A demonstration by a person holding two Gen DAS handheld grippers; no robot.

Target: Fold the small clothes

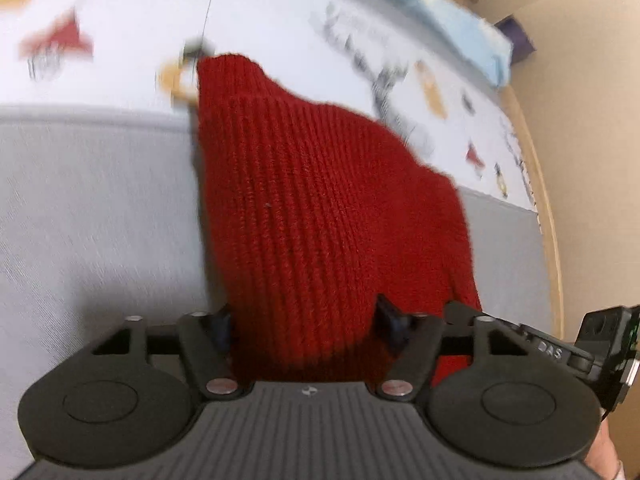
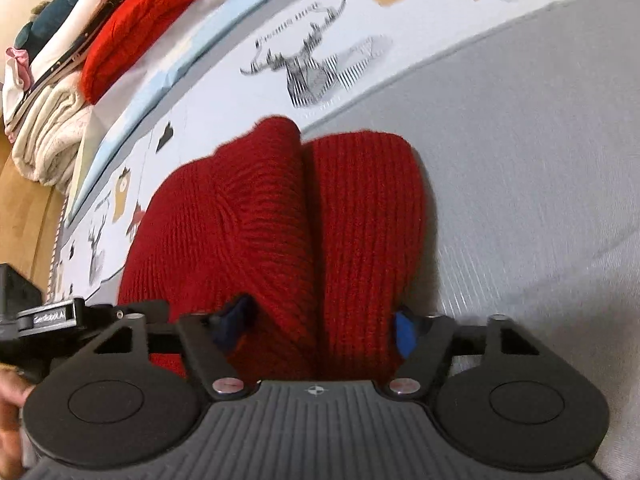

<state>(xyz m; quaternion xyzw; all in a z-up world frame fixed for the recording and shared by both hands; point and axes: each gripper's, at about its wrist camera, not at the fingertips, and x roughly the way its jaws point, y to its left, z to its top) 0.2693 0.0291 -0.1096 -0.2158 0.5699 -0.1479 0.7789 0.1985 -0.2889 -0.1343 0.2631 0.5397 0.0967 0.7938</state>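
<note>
A red ribbed knit garment (image 1: 320, 208) lies on the grey surface (image 1: 88, 216) and reaches onto the white printed sheet. My left gripper (image 1: 306, 326) stands open, its fingers on either side of the garment's near edge. In the right wrist view the same red knit (image 2: 280, 232) shows as two folded lobes side by side. My right gripper (image 2: 320, 328) is open too, with its blue-padded fingers (image 2: 404, 334) on either side of the near end of the knit. Whether either gripper touches the cloth is hidden by the fabric.
A white sheet with printed deer and gnomes (image 2: 312, 68) lies beyond the garment. A stack of folded clothes (image 2: 80, 52), with a bright red knit on it, sits at the far left. A pale blue cloth (image 1: 460, 28) borders the sheet. The other gripper's body (image 1: 592, 344) shows at the right edge.
</note>
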